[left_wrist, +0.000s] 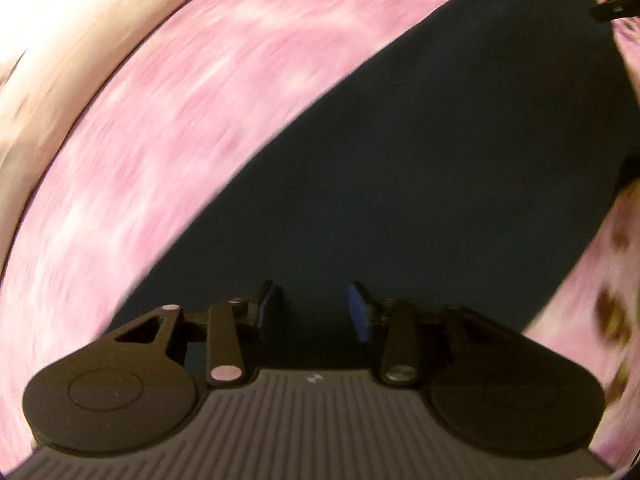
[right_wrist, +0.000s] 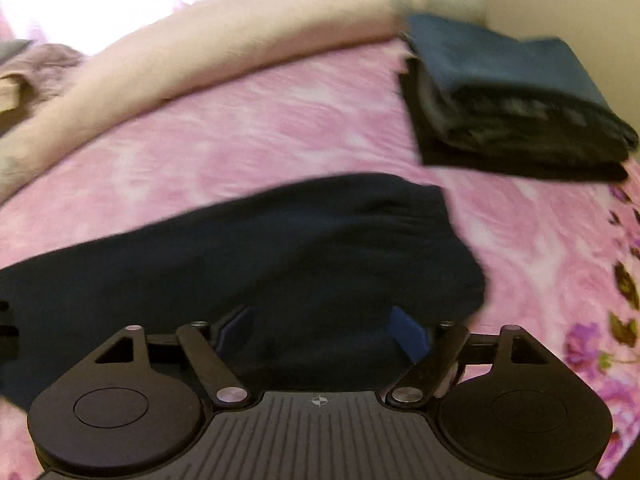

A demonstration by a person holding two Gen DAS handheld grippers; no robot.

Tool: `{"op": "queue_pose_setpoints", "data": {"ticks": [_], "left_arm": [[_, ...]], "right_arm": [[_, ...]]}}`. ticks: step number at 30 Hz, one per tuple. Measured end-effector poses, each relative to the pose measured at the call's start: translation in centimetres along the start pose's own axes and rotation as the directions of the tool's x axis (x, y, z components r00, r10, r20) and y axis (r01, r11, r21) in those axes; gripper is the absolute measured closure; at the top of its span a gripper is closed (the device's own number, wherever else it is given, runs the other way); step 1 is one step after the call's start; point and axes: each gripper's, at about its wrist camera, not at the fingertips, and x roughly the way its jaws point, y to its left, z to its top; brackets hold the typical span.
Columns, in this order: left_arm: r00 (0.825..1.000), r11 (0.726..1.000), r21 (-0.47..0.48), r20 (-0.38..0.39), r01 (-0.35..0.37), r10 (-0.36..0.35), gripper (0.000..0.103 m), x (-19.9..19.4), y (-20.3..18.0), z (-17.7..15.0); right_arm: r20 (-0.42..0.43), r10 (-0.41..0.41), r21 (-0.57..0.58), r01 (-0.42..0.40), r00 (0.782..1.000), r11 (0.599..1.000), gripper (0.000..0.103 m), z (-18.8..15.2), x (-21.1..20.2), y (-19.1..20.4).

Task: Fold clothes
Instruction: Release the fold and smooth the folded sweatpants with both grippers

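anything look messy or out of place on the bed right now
Nothing spilled or damaged. The dark navy garment lies loosely bunched and slanted across the pink bedspread, not yet folded square, while the folded stack near the far corner is tidy. Both views are motion-blurred. The left gripper and right gripper are open above the garment.

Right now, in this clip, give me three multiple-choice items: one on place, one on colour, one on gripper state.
1. Where is the stack of folded clothes?
A. On the floor
B. On the bed, beyond the dark garment
C. In a basket

2. What colour is the bedspread?
A. Pink
B. Green
C. White

3. How do the left gripper and right gripper stand?
A. Both shut
B. One shut
C. Both open

Answers: B, the stack rests on the bedspread past the navy garment; A, pink floral cloth; C, the fingers stand apart in both views.
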Motion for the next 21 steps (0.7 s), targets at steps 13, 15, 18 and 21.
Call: {"op": "queue_pose_setpoints", "data": {"ticks": [13, 15, 18, 21], "left_arm": [[0.983, 0.931, -0.317, -0.065, -0.181, 0.169, 0.053, -5.7, 13.1, -21.0], [0.985, 0.909, -0.380, -0.035, -0.168, 0.167, 0.053, -6.1, 15.2, -22.5], [0.986, 0.870, -0.471, 0.010, -0.143, 0.168, 0.053, -6.8, 18.3, -24.9], [0.984, 0.823, -0.557, 0.055, -0.113, 0.172, 0.053, -7.6, 21.4, -27.3]], "right_arm": [[-0.138, 0.258, -0.275, -0.287, 0.956, 0.918, 0.023, -4.7, 1.5, 23.8], [-0.153, 0.295, -0.324, -0.330, 0.943, 0.887, 0.023, -5.1, 1.6, 27.8], [-0.180, 0.356, -0.416, -0.399, 0.917, 0.817, 0.023, -5.8, 1.9, 34.5], [-0.221, 0.408, -0.513, -0.461, 0.886, 0.724, 0.023, -6.8, 2.7, 41.2]]}}
